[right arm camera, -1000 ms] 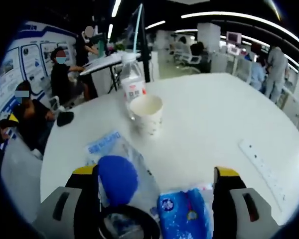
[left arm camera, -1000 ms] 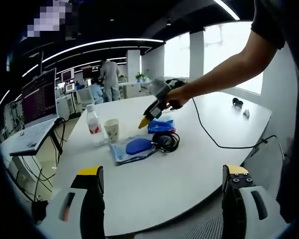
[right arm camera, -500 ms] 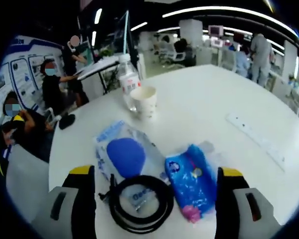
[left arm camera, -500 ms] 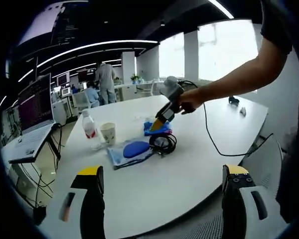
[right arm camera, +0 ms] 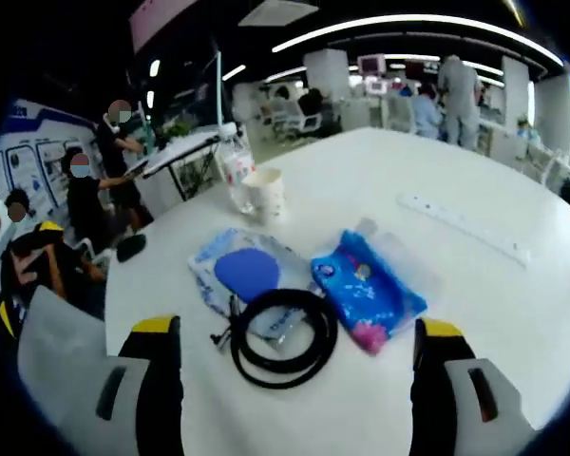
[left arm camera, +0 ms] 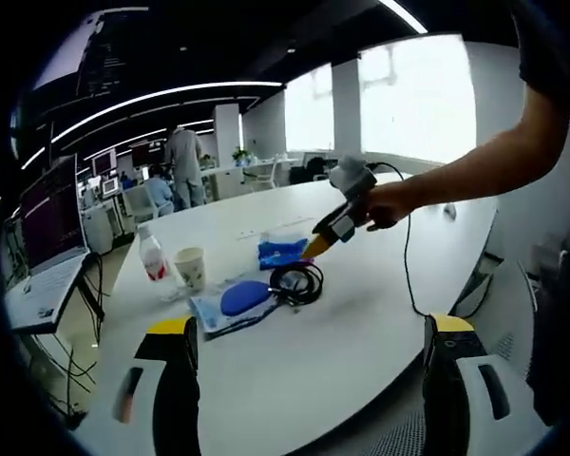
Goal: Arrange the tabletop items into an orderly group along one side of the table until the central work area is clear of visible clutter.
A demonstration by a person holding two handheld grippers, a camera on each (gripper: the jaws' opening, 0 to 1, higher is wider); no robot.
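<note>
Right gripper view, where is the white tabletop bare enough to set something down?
Bare patches: the white tabletop between the open jaws and the coiled black cable, and the stretch between the blue plastic packet and the white power strip. Crowded: the cable, packet, blue oval pad, paper cup and water bottle.

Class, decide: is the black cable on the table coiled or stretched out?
Coiled. The black cable lies in a round loop on the table, overlapping the clear packet's edge.

White table point(right arm camera: 513, 313) bears cable coil point(right arm camera: 283, 337), pouches, cup point(right arm camera: 269, 195), apparently bottle point(right arm camera: 236, 171).
</note>
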